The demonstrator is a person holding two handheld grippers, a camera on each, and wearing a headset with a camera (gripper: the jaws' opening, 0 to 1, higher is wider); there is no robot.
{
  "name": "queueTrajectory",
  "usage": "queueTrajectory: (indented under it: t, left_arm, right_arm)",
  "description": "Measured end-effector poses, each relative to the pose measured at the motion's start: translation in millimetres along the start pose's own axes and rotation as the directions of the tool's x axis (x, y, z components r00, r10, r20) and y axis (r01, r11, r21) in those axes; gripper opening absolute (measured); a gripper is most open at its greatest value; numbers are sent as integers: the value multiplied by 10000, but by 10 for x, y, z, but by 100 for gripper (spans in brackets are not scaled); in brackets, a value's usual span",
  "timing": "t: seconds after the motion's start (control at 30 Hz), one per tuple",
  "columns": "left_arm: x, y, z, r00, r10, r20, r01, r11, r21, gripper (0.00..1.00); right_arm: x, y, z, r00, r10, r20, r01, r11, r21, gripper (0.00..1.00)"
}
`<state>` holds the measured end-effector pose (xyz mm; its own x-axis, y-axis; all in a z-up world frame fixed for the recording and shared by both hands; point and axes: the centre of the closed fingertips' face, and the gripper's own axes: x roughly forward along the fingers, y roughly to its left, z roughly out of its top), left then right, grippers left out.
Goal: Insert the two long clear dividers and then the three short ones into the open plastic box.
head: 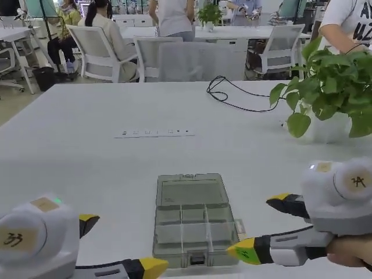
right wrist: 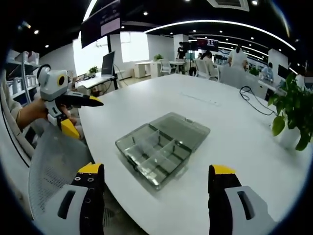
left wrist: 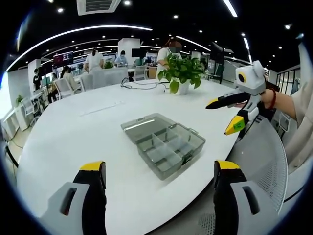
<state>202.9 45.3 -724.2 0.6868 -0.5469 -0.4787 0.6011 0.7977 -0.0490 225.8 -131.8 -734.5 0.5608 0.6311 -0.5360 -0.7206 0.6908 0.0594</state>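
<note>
Here, the white table (head: 87, 145) runs under the head view's bottom edge, which cuts off both gripper bodies. The open plastic box (head: 192, 190) lies near that edge, between the left gripper (head: 119, 245) and right gripper (head: 253, 225), both spread wide and holding nothing. Clear dividers (head: 181, 224) split its base into cells; their count is hard to make out.
</note>
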Motion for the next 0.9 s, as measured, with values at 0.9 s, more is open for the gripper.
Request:
queueTrajectory:
  t: [0.9]
  left_arm:
    - [90, 27, -53, 9977, 226, -646, -208, 9994, 286, 97]
  right_arm:
    - [32, 90, -158, 9991, 301, -308, -298, 9995, 119, 100]
